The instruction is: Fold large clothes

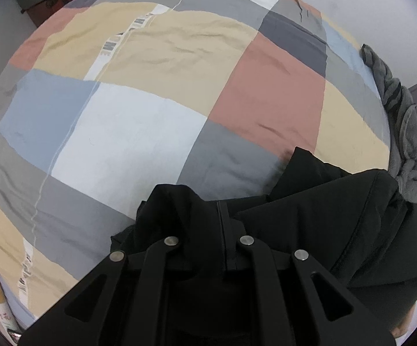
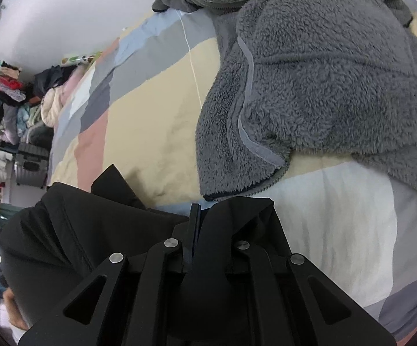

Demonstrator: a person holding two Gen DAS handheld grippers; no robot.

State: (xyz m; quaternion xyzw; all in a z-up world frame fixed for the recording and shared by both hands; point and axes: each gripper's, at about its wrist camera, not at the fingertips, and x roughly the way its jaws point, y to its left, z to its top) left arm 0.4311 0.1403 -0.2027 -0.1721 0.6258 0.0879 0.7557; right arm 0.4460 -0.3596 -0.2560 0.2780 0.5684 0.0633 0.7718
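Note:
A black jacket (image 1: pixel 323 210) hangs bunched between both grippers just above the bed. In the left wrist view my left gripper (image 1: pixel 208 227) points steeply down and is shut on a fold of it; the cloth drapes over the fingertips and hides them. In the right wrist view my right gripper (image 2: pixel 199 227) is shut on another edge of the black jacket (image 2: pixel 72 230), with a thin dark finger edge (image 2: pixel 194 216) showing through the cloth. The rest of the jacket sags to the left in that view.
A patchwork quilt (image 1: pixel 156 92) in beige, pink, grey, blue and white covers the bed. A grey fleece jacket (image 2: pixel 323 80) lies crumpled on it just beyond the right gripper. Piled clothes (image 2: pixel 15 98) and a dark crate (image 2: pixel 32 164) stand past the bed's far side.

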